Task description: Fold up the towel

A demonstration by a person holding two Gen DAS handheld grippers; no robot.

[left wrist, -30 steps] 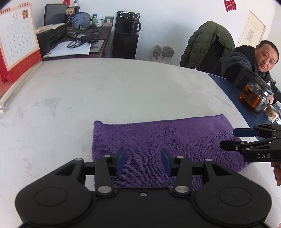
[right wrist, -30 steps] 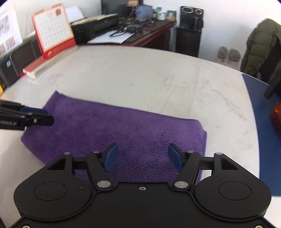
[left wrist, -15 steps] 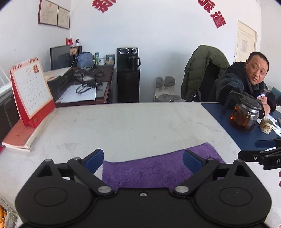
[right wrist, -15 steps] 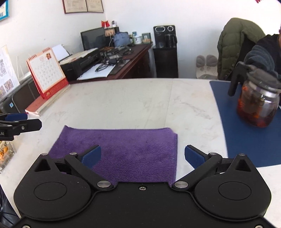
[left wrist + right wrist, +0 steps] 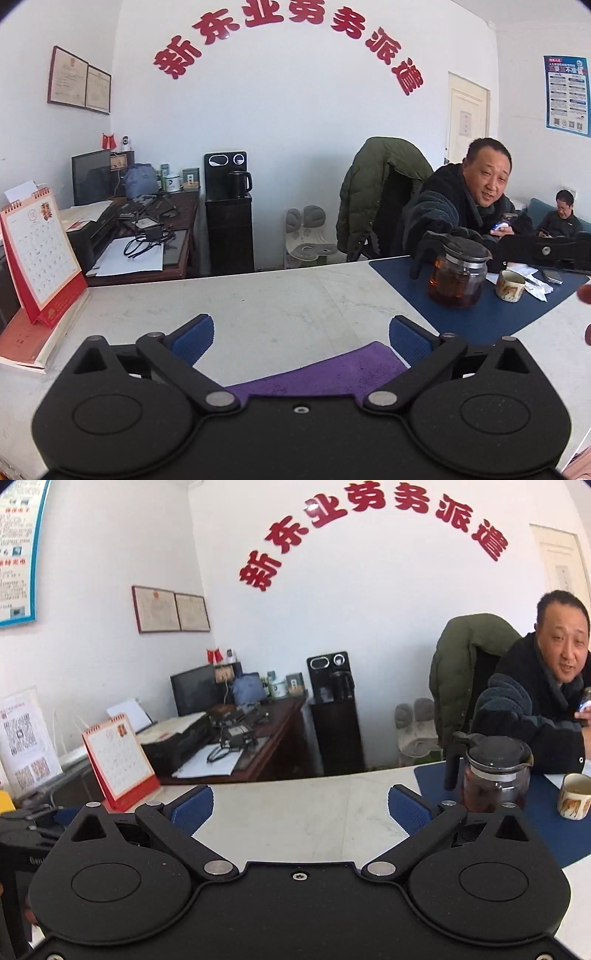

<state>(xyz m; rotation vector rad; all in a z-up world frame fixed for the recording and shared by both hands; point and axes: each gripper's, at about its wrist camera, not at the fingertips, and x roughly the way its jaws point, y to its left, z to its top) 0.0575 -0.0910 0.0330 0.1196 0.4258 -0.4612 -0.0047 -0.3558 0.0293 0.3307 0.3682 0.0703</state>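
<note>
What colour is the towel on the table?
The towel is purple, seen best from the left wrist view.

The purple towel (image 5: 332, 373) looked like nappy cloth on a matt, stone-like table (image 5: 277, 295), beside a glossy glass teapot (image 5: 458, 277) and matt black plastic gripper bodies with ribbed blue pads (image 5: 194, 338).
</note>
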